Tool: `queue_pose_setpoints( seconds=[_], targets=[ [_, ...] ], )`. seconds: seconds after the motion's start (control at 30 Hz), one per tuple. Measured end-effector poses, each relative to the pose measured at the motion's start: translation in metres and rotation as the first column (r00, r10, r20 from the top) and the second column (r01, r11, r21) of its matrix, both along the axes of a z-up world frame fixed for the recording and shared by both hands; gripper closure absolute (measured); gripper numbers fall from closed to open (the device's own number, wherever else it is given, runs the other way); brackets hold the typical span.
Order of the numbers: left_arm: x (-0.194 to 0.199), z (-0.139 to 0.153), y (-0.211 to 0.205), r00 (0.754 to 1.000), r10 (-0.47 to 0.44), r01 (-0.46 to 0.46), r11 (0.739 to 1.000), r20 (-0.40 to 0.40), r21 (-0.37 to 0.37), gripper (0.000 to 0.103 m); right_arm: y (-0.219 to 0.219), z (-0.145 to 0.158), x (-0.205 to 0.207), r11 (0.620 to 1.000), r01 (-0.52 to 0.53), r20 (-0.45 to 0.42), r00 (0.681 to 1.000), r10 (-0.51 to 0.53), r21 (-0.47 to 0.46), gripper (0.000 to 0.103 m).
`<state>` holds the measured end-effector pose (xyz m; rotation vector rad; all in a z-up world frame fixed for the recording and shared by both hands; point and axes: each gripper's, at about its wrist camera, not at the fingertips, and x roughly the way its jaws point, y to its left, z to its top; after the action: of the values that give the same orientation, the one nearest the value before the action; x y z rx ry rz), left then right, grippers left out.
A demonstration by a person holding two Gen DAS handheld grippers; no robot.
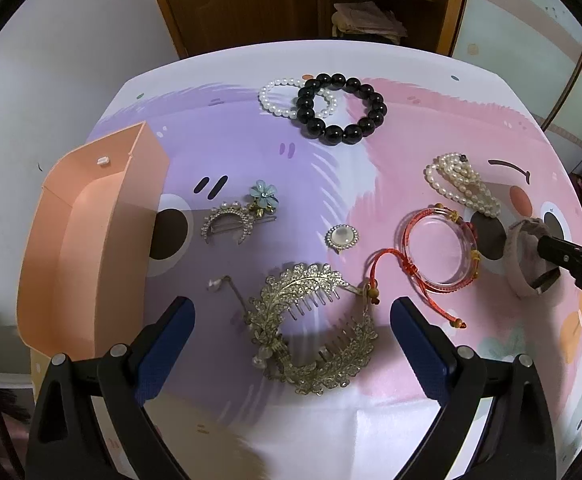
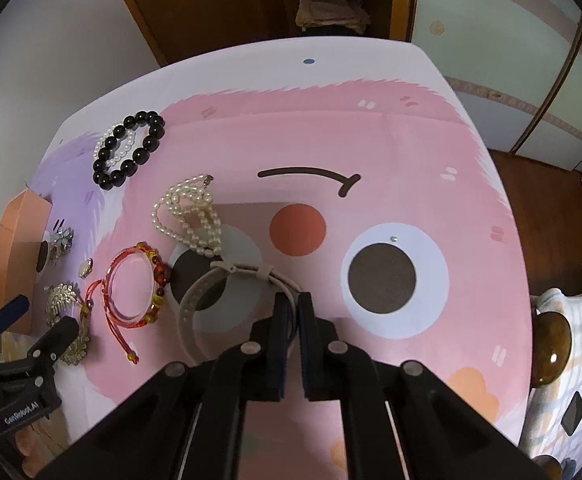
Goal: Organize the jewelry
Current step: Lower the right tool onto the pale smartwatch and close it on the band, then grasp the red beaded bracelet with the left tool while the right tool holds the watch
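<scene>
Right of the peach box (image 1: 91,248), across the pink and purple tabletop (image 2: 371,140), the jewelry sits spread out: black bead bracelet (image 1: 341,108) overlapping a small pearl bracelet (image 1: 279,98) at the far side, a pearl strand (image 1: 463,184), a red cord bangle (image 1: 439,252), a few brooches and a big gold leaf comb (image 1: 315,328). The right gripper (image 2: 293,308) is pinched narrow on a beige strap band (image 2: 211,292), farthest from the box. The left gripper (image 1: 291,312) hangs wide open over the comb, holding nothing. Nothing looks to be in the box yet. Probable risk: the band is soft and held only at one edge, so it could flop, slip out, or snag the pearl strand touching it and drag it along on the way to the box
</scene>
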<state>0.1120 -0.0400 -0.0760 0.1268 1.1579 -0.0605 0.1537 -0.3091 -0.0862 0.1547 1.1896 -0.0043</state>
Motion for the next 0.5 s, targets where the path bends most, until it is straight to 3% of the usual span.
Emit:
queue_pose_setpoints(
  seconds=[0.3,0.5],
  targets=[
    [0.0,0.003,-0.003,1.0,-0.027,0.027,1.0,0.005,-0.002,0.006,-0.017,0.02,-0.022,0.998,0.045,0.062,0.997,-0.048,0.042,0.099],
    [0.007,0.003,0.002,0.999,-0.037,0.036,0.998,-0.014,-0.044,0.009,-0.02,0.023,-0.028,0.997,0.048,0.077,0.996,-0.052,0.057,0.099]
  ],
)
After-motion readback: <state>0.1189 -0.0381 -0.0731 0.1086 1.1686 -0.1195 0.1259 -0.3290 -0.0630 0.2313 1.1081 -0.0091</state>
